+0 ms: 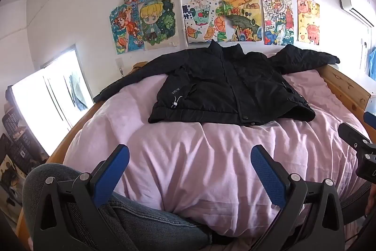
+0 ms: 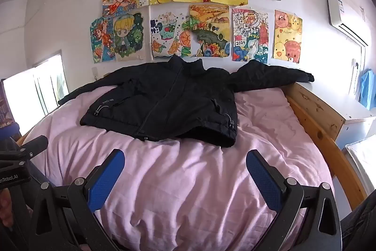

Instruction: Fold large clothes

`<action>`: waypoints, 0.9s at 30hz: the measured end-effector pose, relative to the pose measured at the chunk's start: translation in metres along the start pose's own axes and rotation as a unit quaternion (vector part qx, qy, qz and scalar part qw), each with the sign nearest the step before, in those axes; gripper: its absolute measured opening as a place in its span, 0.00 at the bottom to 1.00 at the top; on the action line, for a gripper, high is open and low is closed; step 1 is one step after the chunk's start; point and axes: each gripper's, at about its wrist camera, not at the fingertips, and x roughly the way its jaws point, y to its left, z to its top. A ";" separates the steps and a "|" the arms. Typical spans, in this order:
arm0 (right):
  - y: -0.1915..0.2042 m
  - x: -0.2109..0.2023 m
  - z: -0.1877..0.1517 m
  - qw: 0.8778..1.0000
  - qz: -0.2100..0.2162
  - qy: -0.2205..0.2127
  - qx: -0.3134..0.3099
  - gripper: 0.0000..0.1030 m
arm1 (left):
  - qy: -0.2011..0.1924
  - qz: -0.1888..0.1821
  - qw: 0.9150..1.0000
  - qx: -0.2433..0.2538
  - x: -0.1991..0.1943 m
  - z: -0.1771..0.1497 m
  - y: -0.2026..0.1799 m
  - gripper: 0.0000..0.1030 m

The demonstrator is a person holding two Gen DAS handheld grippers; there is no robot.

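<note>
black jacket point(image 1: 225, 86) spread flat, beyond open jaws

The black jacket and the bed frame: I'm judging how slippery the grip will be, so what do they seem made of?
The black jacket looks like padded synthetic shell, perhaps nylon or polyester: matte, puffy, finely wrinkled, with cord toggles at the hem. The bed frame looks like pale knotty wood, probably pine, given its visible grain and dark knots; the finish is unclear.
</note>
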 end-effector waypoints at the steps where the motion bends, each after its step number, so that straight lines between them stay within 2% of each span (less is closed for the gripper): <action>1: 0.000 0.000 0.000 1.000 0.000 0.000 0.000 1.00 | 0.000 0.000 1.000 -0.001 0.000 0.000 0.000 0.99; 27: -0.001 0.002 -0.004 1.000 0.002 0.000 0.003 1.00 | -0.001 0.000 1.000 0.000 0.000 0.000 0.000 0.99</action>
